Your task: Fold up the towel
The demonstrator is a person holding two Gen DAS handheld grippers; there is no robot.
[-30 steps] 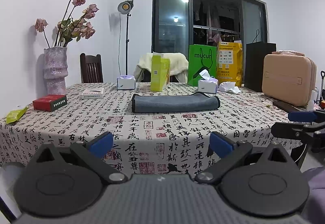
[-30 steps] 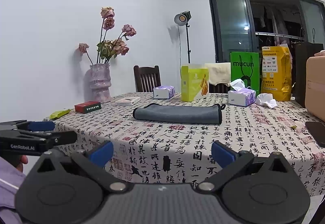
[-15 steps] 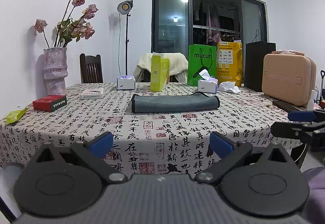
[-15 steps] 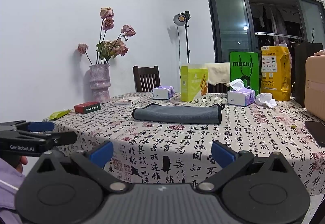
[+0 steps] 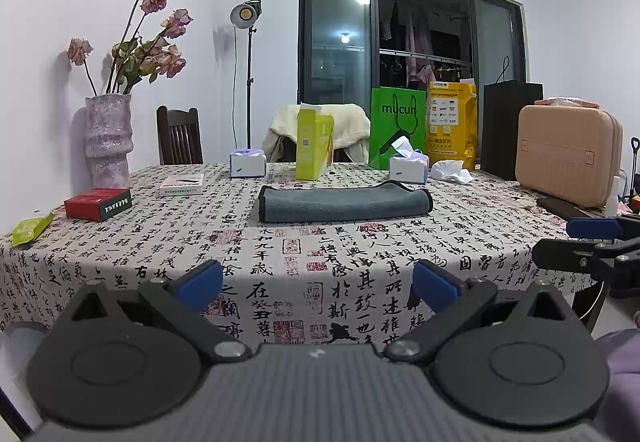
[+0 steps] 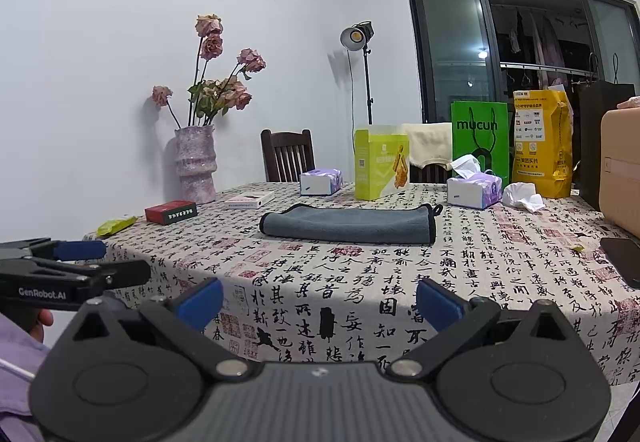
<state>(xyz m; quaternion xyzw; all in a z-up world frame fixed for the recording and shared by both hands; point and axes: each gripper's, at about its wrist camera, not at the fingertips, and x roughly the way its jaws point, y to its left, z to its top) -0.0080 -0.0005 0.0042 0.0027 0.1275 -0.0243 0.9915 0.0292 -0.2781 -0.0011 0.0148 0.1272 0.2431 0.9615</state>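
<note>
A grey towel (image 5: 344,201) lies folded into a long strip with a dark edge in the middle of the table; it also shows in the right wrist view (image 6: 348,224). My left gripper (image 5: 318,286) is open and empty, held in front of the table's near edge, well short of the towel. My right gripper (image 6: 320,302) is open and empty, also off the near edge. Each gripper shows at the side of the other's view: the right gripper (image 5: 576,242) and the left gripper (image 6: 96,262).
The table has a calligraphy-print cloth (image 5: 320,254). On it stand a vase of dried roses (image 5: 108,145), a red box (image 5: 98,203), tissue boxes (image 5: 408,167), a yellow-green carton (image 5: 314,147), bags (image 5: 396,125) and a beige case (image 5: 568,153). A dark phone (image 6: 624,258) lies at the right.
</note>
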